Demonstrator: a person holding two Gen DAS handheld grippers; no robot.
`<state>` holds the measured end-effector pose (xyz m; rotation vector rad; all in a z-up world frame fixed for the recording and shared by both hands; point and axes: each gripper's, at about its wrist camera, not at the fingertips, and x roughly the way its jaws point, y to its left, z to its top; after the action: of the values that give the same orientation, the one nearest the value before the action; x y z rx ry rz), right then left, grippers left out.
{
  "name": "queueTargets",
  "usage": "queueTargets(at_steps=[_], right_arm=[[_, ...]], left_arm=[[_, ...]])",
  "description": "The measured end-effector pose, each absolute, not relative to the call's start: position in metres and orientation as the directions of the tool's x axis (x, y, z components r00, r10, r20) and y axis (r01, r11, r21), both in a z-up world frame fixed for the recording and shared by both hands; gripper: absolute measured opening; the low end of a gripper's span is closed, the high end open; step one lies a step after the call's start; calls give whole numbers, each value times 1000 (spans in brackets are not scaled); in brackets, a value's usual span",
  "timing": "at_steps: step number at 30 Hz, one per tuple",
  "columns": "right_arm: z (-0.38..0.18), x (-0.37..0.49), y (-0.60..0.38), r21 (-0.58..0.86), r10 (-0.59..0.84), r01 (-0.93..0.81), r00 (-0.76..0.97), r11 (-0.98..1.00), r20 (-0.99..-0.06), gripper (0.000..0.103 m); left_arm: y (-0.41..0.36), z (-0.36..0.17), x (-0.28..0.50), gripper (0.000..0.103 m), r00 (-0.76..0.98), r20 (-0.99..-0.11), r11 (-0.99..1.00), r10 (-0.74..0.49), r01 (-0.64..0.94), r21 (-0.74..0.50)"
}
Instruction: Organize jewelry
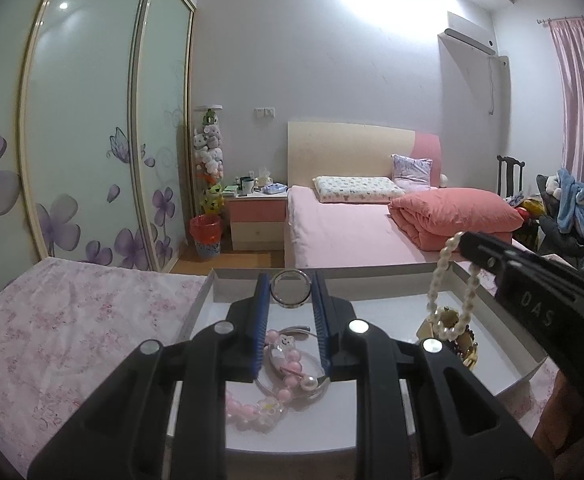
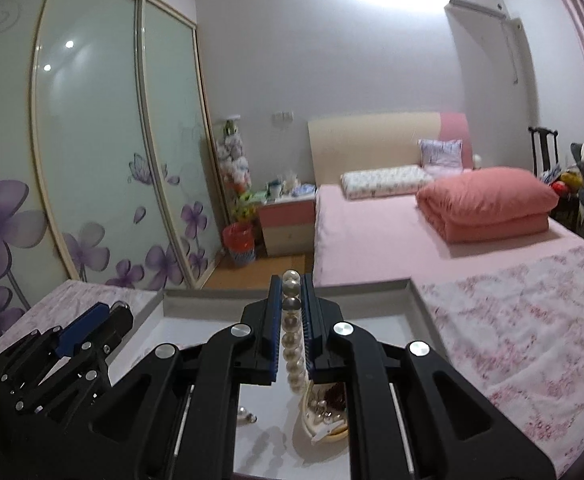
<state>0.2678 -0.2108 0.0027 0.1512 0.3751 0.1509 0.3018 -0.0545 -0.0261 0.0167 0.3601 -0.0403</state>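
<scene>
Blue rubber pads on your left gripper (image 1: pixel 290 292) are clamped on a silver ring (image 1: pixel 290 289), which stands upright at the fingertips over the far part of the white tray (image 1: pixel 228 280). Your right gripper (image 2: pixel 290 312) is closed tight on a pearl bracelet (image 2: pixel 292 332); in the left wrist view the strand hangs in a loop (image 1: pixel 451 288) from its tip, down toward a heap of gold and dark pieces (image 1: pixel 457 340) at the right of the tray.

Both pieces are in the air above the tray, so by my reading you are mid-carry and neither is set down yet. Under your left gripper a pink bead bracelet (image 1: pixel 260 404) with a little bear charm lies tangled with a thin bangle (image 1: pixel 292 380) on the tray floor. A loose pearl earring (image 2: pixel 248 414) lies near the heap in the right wrist view. I see no dividers or separate boxes, so where each piece belongs I cannot tell. Most of the sorting seems left to do.

The tray rests on a pink flowered cloth (image 1: pixel 72 320) that spreads to its left and right. Beyond its far edge is a bed (image 1: pixel 351 232) with a pink sheet, a folded coral quilt (image 1: pixel 451 216) and pillows. At far left stands a wardrobe (image 1: pixel 92 120) with frosted sliding doors and purple flowers, with a pink nightstand (image 1: pixel 258 216) and a red bin (image 1: pixel 206 236) between it and the bed. Pink curtains (image 1: pixel 579 100) hang at far right.
</scene>
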Motion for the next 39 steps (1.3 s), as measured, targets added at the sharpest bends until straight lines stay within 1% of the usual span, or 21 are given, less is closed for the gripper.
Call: queueTargets(at_steps=[7, 20, 22, 24, 25, 27, 28, 29, 34, 39], right_arm=[[-2, 275, -206, 200, 202, -129, 892, 971, -405, 11], [-7, 283, -205, 207, 198, -116, 877, 971, -438, 11], [-8, 285, -207, 214, 199, -113, 876, 970, -439, 11], [-9, 286, -210, 224, 201, -109, 873, 968, -444, 12], [-9, 286, -211, 230, 201, -105, 873, 968, -445, 14], [-10, 286, -213, 241, 200, -98, 873, 966, -444, 25], [-10, 287, -215, 246, 196, -92, 876, 965, -441, 35], [-9, 286, -217, 250, 187, -82, 881, 965, -434, 38], [-8, 284, -228, 275, 153, -37, 897, 961, -414, 38], [-11, 286, -235, 300, 149, -17, 894, 954, -422, 38]], left_arm=[[-50, -30, 305, 22, 931, -362, 999, -40, 42, -4], [-51, -31, 305, 23, 932, -358, 998, -50, 56, 7], [-50, -31, 305, 29, 932, -358, 998, -52, 59, 7], [-52, -30, 304, 32, 932, -358, 998, -55, 62, 7], [-52, -30, 304, 34, 932, -358, 998, -57, 64, 7], [-53, -30, 304, 38, 932, -358, 998, -61, 68, 6], [-53, -30, 304, 40, 931, -358, 997, -66, 72, 4], [-53, -30, 304, 41, 931, -358, 997, -68, 74, 3], [-54, -30, 303, 56, 931, -354, 995, -89, 95, 1], [-56, -30, 302, 62, 932, -350, 995, -96, 103, 3]])
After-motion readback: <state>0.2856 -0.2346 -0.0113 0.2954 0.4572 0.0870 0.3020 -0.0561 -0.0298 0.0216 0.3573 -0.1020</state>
